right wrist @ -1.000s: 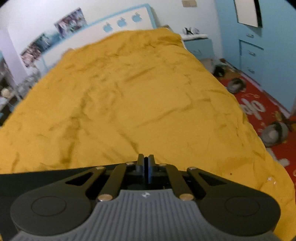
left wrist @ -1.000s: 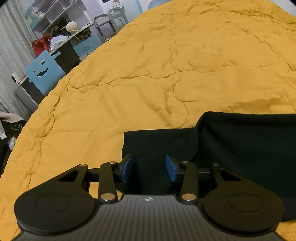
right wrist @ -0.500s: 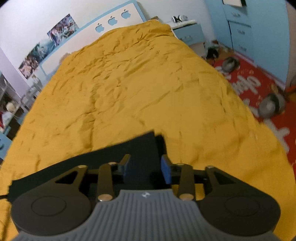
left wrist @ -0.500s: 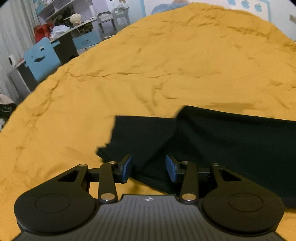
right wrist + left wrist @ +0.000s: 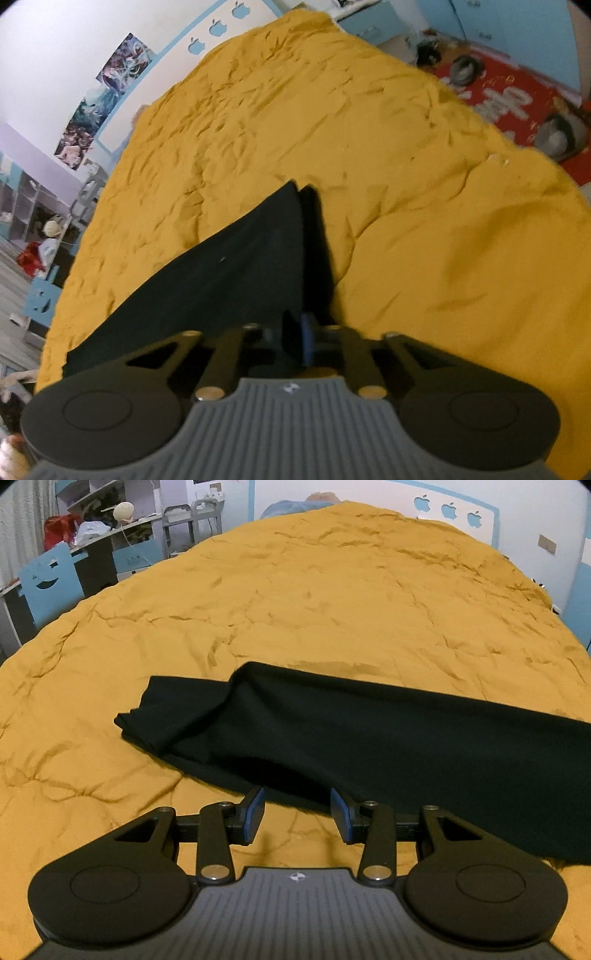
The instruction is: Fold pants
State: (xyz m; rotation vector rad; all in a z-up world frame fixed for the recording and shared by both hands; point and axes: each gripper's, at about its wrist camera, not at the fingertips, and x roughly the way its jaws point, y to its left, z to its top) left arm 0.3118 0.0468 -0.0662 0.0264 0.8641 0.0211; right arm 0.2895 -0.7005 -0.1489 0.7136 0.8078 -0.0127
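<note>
Left gripper (image 5: pixel 297 814) hovers over a mustard-yellow bedspread (image 5: pixel 332 602) with its blue-padded fingers (image 5: pixel 255 814) apart and nothing between them, just short of the near edge of a pair of black pants (image 5: pixel 369 738). Those pants lie stretched across the bed — one end bunched and doubled over at the left of the left wrist view, the rest running off to the right. Right gripper (image 5: pixel 308 339) has just closed, its jaws together on the dark fabric at the pants' end; in the right wrist view the pants (image 5: pixel 236 273) rise from the clamp as a narrow, layered wedge pointing up the bed. Around the bed: a headboard with apple cut-outs (image 5: pixel 448 509), a blue chair with a smiling face (image 5: pixel 48 583) beside a cluttered desk, and a red rug (image 5: pixel 517 96) on the floor — shoes scattered on it.
</note>
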